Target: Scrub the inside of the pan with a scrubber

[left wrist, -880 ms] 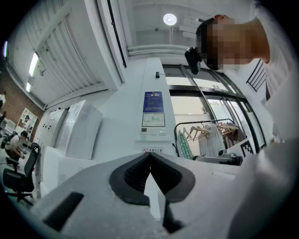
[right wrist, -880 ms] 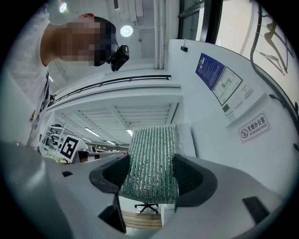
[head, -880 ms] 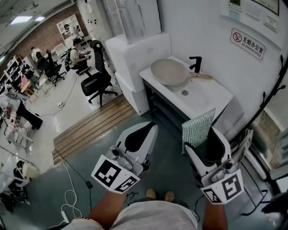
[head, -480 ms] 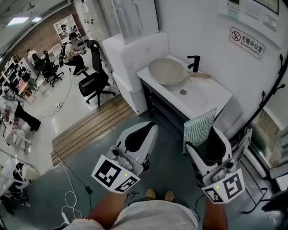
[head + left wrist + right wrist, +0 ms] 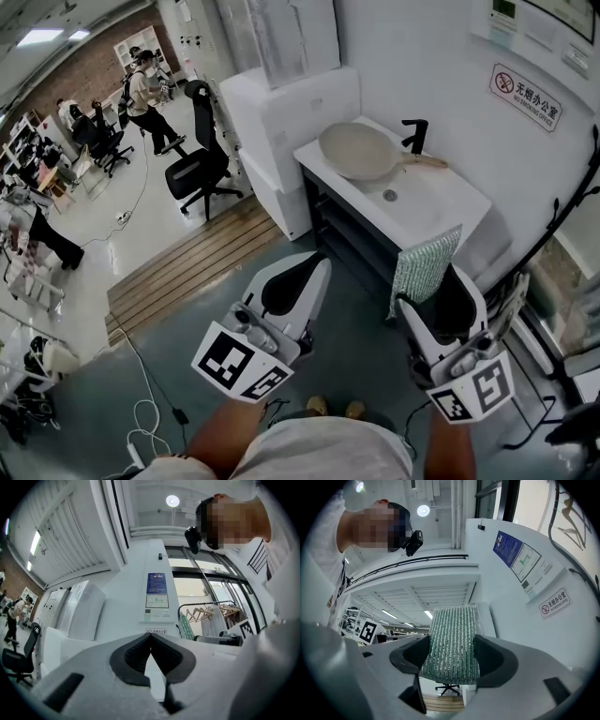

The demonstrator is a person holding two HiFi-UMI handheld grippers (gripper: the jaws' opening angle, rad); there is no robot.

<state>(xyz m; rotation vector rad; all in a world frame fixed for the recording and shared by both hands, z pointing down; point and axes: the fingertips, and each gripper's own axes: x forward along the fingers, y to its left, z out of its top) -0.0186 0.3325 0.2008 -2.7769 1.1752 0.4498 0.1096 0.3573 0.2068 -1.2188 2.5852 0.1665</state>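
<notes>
Scrubber: likely soft, light mesh; right gripper clamps its lower end.
Left gripper: jaws together, empty.
Pan: likely rigid; take its handle, at 3 o'clock.

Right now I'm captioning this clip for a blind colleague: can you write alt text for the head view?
Seen from above, a person holds two claws: the right claw grips a green scrubber, the left claw is shut and empty. Ahead, a beige pan rests on a white sink counter beside a black tap.
</notes>
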